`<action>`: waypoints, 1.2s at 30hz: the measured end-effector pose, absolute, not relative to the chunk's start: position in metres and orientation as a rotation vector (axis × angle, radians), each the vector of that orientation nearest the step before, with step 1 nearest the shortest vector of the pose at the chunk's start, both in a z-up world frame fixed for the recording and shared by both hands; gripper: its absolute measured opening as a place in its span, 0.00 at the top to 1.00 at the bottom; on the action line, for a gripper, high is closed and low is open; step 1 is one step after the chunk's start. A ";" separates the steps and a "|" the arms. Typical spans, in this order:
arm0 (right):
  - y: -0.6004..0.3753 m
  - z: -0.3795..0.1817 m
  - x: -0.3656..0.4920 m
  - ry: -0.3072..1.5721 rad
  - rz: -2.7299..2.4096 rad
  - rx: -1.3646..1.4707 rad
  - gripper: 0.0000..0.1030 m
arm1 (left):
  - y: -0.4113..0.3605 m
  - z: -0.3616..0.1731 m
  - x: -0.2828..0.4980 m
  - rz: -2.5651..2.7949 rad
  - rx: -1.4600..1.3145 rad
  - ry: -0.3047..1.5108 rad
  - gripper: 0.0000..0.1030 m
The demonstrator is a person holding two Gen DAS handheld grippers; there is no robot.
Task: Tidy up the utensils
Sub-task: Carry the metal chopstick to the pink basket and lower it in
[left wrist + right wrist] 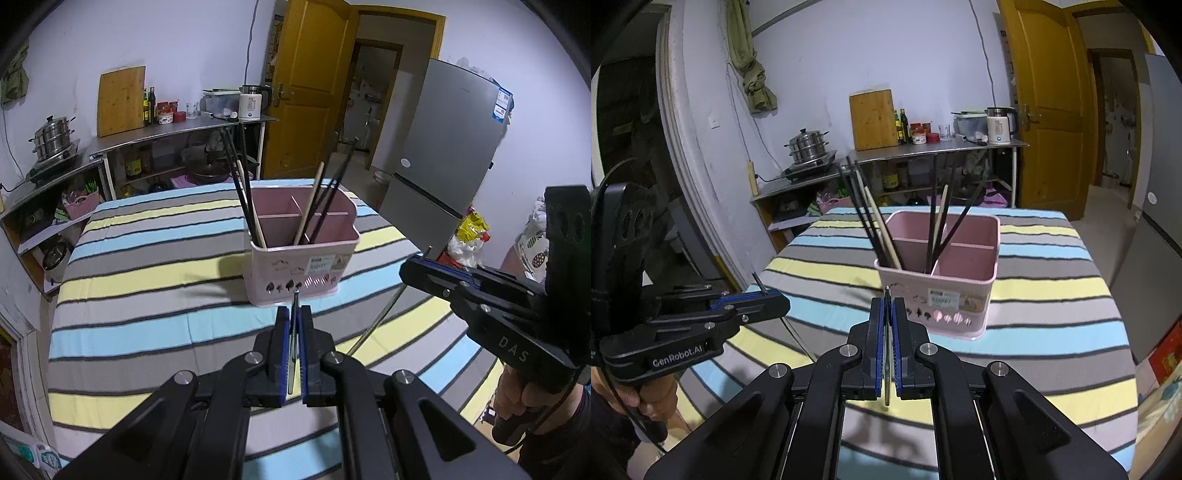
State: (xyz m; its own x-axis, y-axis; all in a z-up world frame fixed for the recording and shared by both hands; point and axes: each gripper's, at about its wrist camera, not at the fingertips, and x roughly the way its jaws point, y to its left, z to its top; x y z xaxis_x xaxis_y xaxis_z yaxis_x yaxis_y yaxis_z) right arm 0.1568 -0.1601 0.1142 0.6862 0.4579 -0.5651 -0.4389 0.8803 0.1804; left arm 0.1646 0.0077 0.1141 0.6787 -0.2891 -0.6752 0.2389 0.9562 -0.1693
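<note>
A pink utensil holder (301, 273) with dividers stands on the striped table; it also shows in the right wrist view (955, 299). Several black and wooden chopsticks (247, 199) lean in its compartments, also in the right wrist view (875, 225). My left gripper (294, 314) is shut on a thin metal chopstick (293, 354), just short of the holder's front wall. My right gripper (887, 306) is shut on another metal chopstick (887, 369). In the left wrist view the right gripper (421, 262) holds its metal chopstick (384, 314) slanting down at the right.
The table has a striped cloth (147, 295). Steel shelves with a steamer pot (53, 138), cutting board (120, 99), bottles and kettle (251, 99) stand behind. A grey fridge (443, 147) and yellow door (310, 85) are at the right.
</note>
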 end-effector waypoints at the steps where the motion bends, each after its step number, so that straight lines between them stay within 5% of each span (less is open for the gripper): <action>1: -0.161 0.115 0.159 0.639 0.500 0.032 0.96 | 0.008 0.116 0.169 -0.297 -0.074 0.771 0.95; 22: -0.145 0.198 0.225 0.453 0.489 0.018 0.96 | 0.008 0.205 0.246 -0.286 -0.046 0.638 0.95; 36: -0.143 0.168 0.257 0.510 0.457 0.017 0.96 | -0.002 0.177 0.283 -0.278 -0.048 0.663 0.95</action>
State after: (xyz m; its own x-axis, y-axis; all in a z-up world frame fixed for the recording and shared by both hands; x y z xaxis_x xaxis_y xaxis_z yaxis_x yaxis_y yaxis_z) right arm 0.2575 -0.1432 0.1677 0.7744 0.4264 -0.4674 -0.4182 0.8994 0.1276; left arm 0.2833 -0.0021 0.1771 0.7526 -0.2701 -0.6006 0.2395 0.9618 -0.1325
